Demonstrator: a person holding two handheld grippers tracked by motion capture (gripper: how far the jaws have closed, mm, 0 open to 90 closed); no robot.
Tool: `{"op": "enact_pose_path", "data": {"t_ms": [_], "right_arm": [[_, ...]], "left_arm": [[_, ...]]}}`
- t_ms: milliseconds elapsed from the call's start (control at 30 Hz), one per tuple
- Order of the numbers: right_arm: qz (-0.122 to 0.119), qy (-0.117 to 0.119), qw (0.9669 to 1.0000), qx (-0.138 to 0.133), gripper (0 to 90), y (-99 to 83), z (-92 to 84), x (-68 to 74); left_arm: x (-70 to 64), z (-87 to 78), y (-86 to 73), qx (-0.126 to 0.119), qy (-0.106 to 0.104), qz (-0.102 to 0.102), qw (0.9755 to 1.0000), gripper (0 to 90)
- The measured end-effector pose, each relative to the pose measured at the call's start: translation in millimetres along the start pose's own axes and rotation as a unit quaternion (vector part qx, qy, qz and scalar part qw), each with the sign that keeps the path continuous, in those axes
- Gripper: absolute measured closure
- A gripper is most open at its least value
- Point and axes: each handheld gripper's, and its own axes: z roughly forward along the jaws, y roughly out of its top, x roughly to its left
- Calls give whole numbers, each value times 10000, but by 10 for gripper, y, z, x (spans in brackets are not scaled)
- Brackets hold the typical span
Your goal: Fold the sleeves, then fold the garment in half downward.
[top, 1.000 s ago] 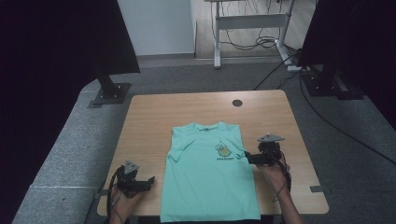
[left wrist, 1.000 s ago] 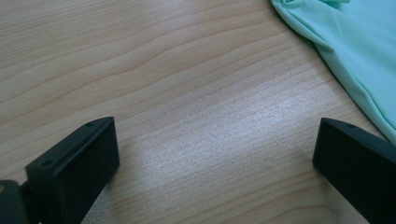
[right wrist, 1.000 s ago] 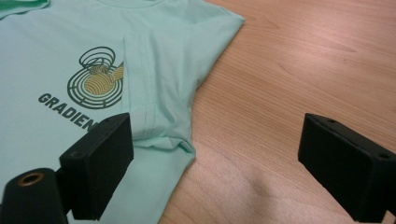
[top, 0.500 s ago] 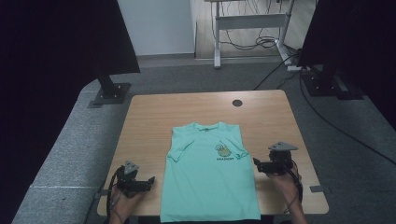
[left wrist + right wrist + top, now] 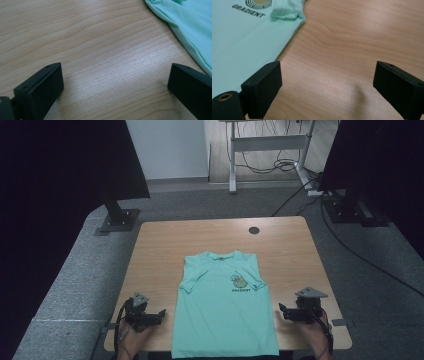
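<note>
A mint-green T-shirt lies flat on the wooden table, both sleeves folded inward and its hem hanging over the near edge. A small round logo with the word GRADIENT sits on its chest. My left gripper rests open on the table just left of the shirt's lower edge. Open as well, my right gripper sits just right of the shirt's side. Bare wood lies between each pair of jaws.
A round cable hole is near the table's far edge. Two dark stands flank the table on the grey carpet. A desk frame with cables stands behind.
My right gripper has drawn back from the shirt's right sleeve area toward the near right corner of the table. The left gripper and the shirt have stayed put.
</note>
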Motion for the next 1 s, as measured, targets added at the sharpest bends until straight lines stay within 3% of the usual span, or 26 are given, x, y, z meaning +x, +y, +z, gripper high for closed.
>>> {"op": "enact_pose_path", "data": {"t_ms": [167,300,1000], "right_arm": [[-28,-127,9998,175,65,-100,34,0],[88,-126,9997,209,26,-120,48,-17],[70,-99,9997,221,14,-120,52,-14]], "left_arm": [[0,0,0,0,0,0,10000,4],[-1,-1,-1,0,0,2,10000,4],[5,-4,-5,5,-56,47,10000,0]]}}
